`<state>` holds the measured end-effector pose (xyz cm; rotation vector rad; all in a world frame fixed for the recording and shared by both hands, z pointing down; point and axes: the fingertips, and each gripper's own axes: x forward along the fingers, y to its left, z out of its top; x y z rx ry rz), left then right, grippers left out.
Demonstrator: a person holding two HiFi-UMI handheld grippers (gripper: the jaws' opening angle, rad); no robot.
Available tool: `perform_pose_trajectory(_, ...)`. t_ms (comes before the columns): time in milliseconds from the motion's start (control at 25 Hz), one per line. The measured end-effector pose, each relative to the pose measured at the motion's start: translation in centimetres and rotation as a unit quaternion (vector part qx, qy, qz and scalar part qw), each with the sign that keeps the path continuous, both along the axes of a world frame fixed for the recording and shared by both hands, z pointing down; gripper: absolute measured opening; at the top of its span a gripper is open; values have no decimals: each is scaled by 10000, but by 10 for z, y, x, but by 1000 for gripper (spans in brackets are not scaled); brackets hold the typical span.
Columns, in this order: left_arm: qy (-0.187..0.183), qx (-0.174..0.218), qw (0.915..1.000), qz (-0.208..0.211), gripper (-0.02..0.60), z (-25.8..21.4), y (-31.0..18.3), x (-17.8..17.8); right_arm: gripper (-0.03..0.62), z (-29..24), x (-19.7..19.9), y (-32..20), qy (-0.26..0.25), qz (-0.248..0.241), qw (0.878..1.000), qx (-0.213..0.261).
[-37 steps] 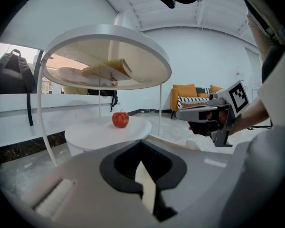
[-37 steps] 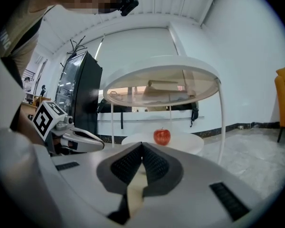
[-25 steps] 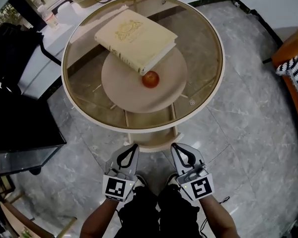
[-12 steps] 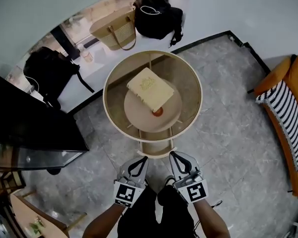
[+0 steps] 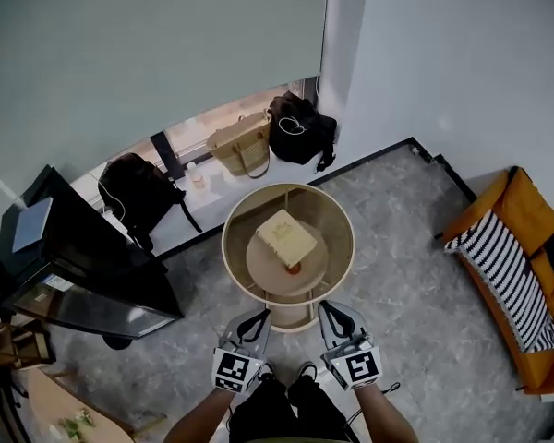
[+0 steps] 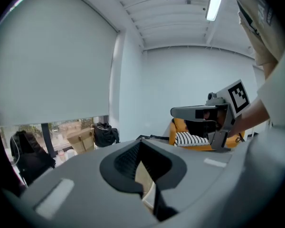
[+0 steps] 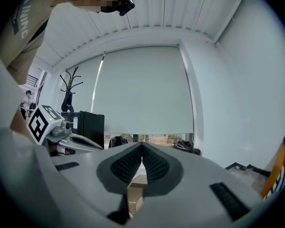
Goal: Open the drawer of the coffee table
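Observation:
Far below me in the head view stands the round glass-topped coffee table [image 5: 229, 247]. Its beige drawer [image 5: 293, 317] shows at the near side, just ahead of my grippers. A cream book [image 5: 286, 237] and a small red fruit [image 5: 294, 268] lie under the glass. My left gripper [image 5: 260, 315] and right gripper [image 5: 325, 307] are held side by side, high above the floor, touching nothing. Both are shut with nothing between the pads. The left gripper [image 6: 141, 142] points slightly down and sees the right gripper [image 6: 173, 111] beside it. The right gripper [image 7: 142, 145] points level.
A straw bag [image 5: 239, 145] and black bags [image 5: 300, 129] sit on the window ledge behind the table. A black cabinet [image 5: 74, 266] stands at the left. An orange chair with a striped cushion [image 5: 512, 266] is at the right. Grey marble floor surrounds the table.
Both grippers and my head have risen well above the table, which now looks much smaller and farther below. The jaws stayed shut throughout.

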<state>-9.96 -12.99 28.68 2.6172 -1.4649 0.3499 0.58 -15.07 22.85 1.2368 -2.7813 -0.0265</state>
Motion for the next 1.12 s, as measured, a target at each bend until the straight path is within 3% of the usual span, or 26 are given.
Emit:
perform_pose_trajectory(320,-65,747,9971,-104,5,-144,-18,7,5,-108,0,0,-277,-10,9996,90)
perform_pose_trajectory(520,253,874,9956,-239,5,-200,-22,11,5,-156,2,-9,-410,23,9986,320)
perform_pose_trajectory(800,235,944,9951,-150,5,-227,-19,19,5,-180,5,-4,-419,86,9987,275)
perform_pose_trajectory(1120,306,853,9959,-8,5,-225,-18,24,5,-191,0,-17,-401,210,9982,402)
